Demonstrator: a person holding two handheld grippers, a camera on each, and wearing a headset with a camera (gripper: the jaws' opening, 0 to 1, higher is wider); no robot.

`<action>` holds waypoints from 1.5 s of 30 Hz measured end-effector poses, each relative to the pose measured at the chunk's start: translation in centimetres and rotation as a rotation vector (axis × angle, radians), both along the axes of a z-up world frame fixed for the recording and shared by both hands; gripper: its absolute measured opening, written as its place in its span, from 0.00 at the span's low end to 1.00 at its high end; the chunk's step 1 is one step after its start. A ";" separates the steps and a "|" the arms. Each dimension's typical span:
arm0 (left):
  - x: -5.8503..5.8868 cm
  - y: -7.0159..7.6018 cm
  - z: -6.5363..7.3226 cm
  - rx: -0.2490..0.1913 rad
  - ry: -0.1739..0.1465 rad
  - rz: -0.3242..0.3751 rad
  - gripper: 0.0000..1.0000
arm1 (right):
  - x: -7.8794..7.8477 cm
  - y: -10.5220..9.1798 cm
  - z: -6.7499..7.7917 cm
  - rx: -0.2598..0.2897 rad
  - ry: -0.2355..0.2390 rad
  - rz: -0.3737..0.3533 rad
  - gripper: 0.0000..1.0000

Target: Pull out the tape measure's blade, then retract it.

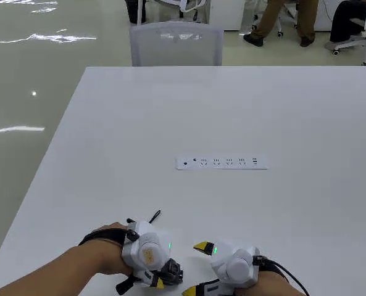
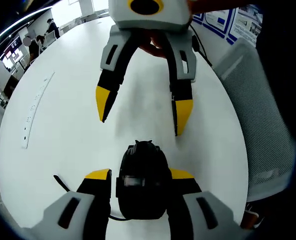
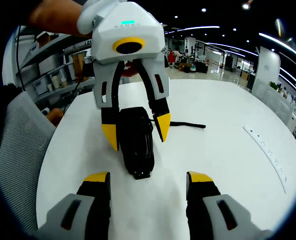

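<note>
A black tape measure (image 1: 173,270) rests low on the white table (image 1: 232,111) near its front edge, and my left gripper (image 1: 168,275) is shut on it. In the left gripper view the case (image 2: 140,180) sits between my yellow-tipped jaws. A thin black strap (image 1: 153,216) trails from it over the table. My right gripper (image 1: 197,269) faces it from the right, open, jaws spread and apart from the case. From the left gripper view the right gripper (image 2: 143,111) hangs open just beyond the case. The right gripper view shows the left gripper (image 3: 137,131) clamped on the tape measure (image 3: 138,142), with my own right gripper (image 3: 148,179) open below.
A white power strip (image 1: 221,163) lies flat mid-table. A grey mesh chair (image 1: 176,43) stands at the far edge, and another mesh chair (image 2: 260,115) is close behind me. Seated people are in the far background.
</note>
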State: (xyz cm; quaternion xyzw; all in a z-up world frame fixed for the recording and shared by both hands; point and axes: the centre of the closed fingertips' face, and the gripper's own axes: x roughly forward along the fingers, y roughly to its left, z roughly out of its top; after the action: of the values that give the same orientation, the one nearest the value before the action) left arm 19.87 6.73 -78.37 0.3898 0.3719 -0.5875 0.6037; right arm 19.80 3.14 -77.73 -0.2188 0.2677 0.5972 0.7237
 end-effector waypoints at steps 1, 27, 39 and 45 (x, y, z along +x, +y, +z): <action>-0.1 0.0 0.0 0.002 0.004 0.002 0.38 | -0.2 0.1 -0.1 -0.006 -0.002 0.009 0.61; 0.3 0.1 -0.3 -0.005 0.012 0.074 0.33 | -0.9 1.8 -1.5 -0.134 -0.016 0.165 0.28; 0.3 0.0 -0.3 -0.011 0.023 0.076 0.34 | -0.5 1.5 -1.9 -0.236 -0.039 0.210 0.19; 0.4 0.0 -0.3 -0.017 0.023 0.077 0.34 | -0.2 1.5 -2.7 -0.278 -0.018 0.223 0.19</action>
State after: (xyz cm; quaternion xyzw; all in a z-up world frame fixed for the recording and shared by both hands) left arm 20.23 6.73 -78.71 0.3635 0.3885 -0.5715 0.6248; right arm 19.56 4.67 -80.47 -0.3505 0.3153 0.6289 0.6182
